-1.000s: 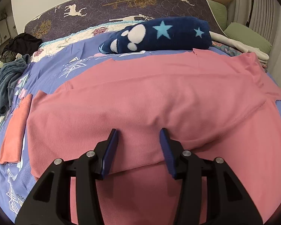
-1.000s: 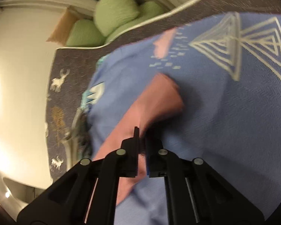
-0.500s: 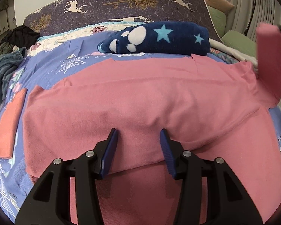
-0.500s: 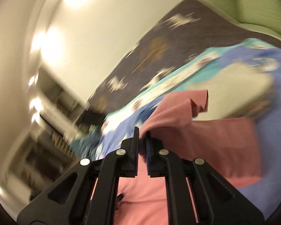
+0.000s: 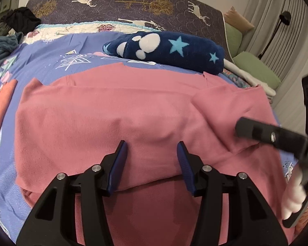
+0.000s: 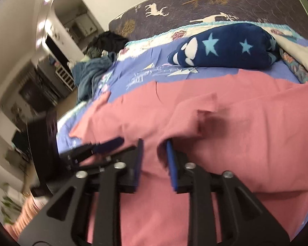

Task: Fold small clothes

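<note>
Garment (image 5: 117, 110), pink, lies spread across the bed (image 5: 51, 61), its near hem doubled over toward me. At far left a sleeve (image 5: 0, 110) lies flat on the sheet, unfolded. My left tool (image 5: 151, 160) sits where it was a second ago, fingers apart, pressing down on the doubled hem and pinning it. Behind the garment, the star blanket (image 5: 170, 51) rests apart from it, out of the way. On the right, the change: my right tool (image 6: 154, 155), which half a second ago was clamped on the right sleeve (image 6: 195, 110) and carrying it high, has brought it over onto the body and now stands with fingers parted, sleeve cloth draped loose against the right finger. I judge the right sleeve fold as placed but lumpy; smoothing it, then the left sleeve, remain.
</note>
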A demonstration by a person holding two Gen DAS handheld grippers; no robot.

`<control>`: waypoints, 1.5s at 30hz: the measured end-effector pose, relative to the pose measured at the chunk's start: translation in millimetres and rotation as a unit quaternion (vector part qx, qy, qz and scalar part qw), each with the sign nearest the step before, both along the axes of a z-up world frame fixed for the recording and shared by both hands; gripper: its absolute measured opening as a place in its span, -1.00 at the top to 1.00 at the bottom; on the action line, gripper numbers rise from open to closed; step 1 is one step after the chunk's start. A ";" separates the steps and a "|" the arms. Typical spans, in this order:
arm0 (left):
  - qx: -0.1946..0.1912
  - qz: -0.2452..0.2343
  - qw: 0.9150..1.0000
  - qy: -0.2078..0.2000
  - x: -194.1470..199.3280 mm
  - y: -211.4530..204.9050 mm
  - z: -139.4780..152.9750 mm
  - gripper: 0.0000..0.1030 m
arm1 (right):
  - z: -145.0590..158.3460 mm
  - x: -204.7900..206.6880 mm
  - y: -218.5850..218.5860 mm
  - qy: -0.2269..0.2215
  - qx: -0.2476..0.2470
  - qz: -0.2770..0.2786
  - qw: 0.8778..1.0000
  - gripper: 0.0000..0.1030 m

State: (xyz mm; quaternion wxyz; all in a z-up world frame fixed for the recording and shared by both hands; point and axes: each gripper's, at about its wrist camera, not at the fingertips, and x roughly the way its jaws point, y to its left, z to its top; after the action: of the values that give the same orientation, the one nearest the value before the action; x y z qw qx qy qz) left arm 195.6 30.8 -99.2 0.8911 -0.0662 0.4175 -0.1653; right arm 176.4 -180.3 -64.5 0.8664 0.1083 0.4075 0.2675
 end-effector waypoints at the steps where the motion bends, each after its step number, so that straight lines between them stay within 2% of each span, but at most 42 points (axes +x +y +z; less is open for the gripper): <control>1: -0.007 0.000 1.000 0.001 0.2 1.7 -0.2 -0.01 | -0.8 3.4 5.2 -0.006 -0.010 0.000 1.000 0.35; 3: -0.026 0.001 1.000 0.001 0.3 6.2 -0.6 -0.01 | 2.0 -2.7 11.6 -0.032 -0.047 -0.004 0.998 0.17; 5: -0.048 0.002 0.999 0.002 0.0 11.7 -0.8 -0.01 | 1.8 -6.0 16.2 -0.044 -0.064 0.004 0.997 0.15; 8: -0.100 0.008 0.995 0.003 -0.4 25.1 -0.1 -0.01 | -4.3 -6.8 21.2 -0.031 -0.055 0.026 0.998 0.14; 11: -0.123 0.016 0.992 -0.005 -4.4 30.6 7.9 0.00 | -11.4 -11.5 24.4 -0.033 -0.068 0.037 0.996 0.07; 13: -0.160 -0.007 0.987 -0.016 -5.1 27.5 18.0 0.00 | -19.0 -12.2 23.2 -0.025 -0.069 0.041 0.996 0.05; 14: -0.166 -0.015 0.986 -0.019 -4.7 24.1 21.3 0.00 | -22.3 -10.7 23.5 -0.023 -0.068 0.040 0.997 0.05; 20: -0.139 -0.055 0.989 -0.014 6.0 -4.8 29.5 -0.05 | -17.7 -8.3 15.7 -0.029 -0.044 0.021 0.998 0.04; 23: -0.160 -0.054 0.986 -0.009 9.9 -2.9 29.1 -0.07 | -21.3 0.7 11.4 -0.017 -0.035 0.001 0.999 -0.09; 25: -0.177 -0.053 0.983 -0.004 9.9 -0.2 27.3 -0.11 | -29.4 3.1 15.5 0.002 -0.034 0.014 0.999 -0.13; 27: -0.184 -0.063 0.981 0.009 12.1 -1.9 24.6 -0.13 | -27.9 -4.2 23.0 -0.009 -0.039 0.044 0.998 -0.15; 30: -0.159 -0.076 0.984 0.028 17.1 -13.1 19.0 -0.13 | -23.8 -14.4 27.2 -0.017 -0.039 0.069 0.997 -0.15; 33: -0.145 -0.068 0.986 0.049 26.9 -21.0 12.4 -0.12 | -22.6 -22.5 24.8 -0.018 -0.049 0.068 0.996 -0.14; 34: -0.142 -0.063 0.986 0.054 29.7 -22.0 10.6 -0.08 | -21.6 -24.3 22.6 -0.018 -0.049 0.066 0.996 -0.14; 35: -0.143 -0.062 0.986 0.055 31.1 -22.3 10.0 0.30 | -20.2 -27.3 18.7 -0.019 -0.051 0.062 0.997 -0.14; 36: -0.147 -0.064 0.985 0.057 34.5 -23.8 9.2 0.86 | -19.1 -29.9 15.2 -0.022 -0.052 0.058 0.997 -0.14; 37: -0.156 -0.067 0.983 0.063 37.1 -24.4 9.3 0.96 | -16.4 -33.6 9.8 -0.027 -0.057 0.051 0.997 -0.14; 38: -0.163 -0.066 0.982 0.065 38.4 -24.7 10.9 0.96 | -13.4 -37.1 3.6 -0.034 -0.068 0.040 0.996 -0.15; 41: -0.163 -0.067 0.984 0.022 32.5 -23.4 40.3 0.96 | -6.1 -44.2 -15.6 -0.056 -0.120 -0.009 0.991 -0.19; 43: -0.167 -0.071 0.983 -0.015 23.2 -14.7 71.4 0.96 | -1.8 -48.8 -32.1 -0.078 -0.183 -0.060 0.978 -0.27; 44: -0.164 -0.070 0.983 -0.037 17.3 -8.8 86.8 0.96 | -0.1 -50.5 -42.5 -0.087 -0.218 -0.091 0.968 -0.34; 45: -0.152 -0.066 0.984 -0.067 8.1 1.5 106.4 0.96 | 0.5 -51.7 -50.2 -0.090 -0.233 -0.107 0.962 -0.36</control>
State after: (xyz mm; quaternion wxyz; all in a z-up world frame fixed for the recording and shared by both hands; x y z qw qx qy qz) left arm 203.7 32.3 7.3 0.8836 -0.1618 0.3305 -0.2894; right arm 124.7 -230.5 -64.0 0.9242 -0.0785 0.3652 0.0796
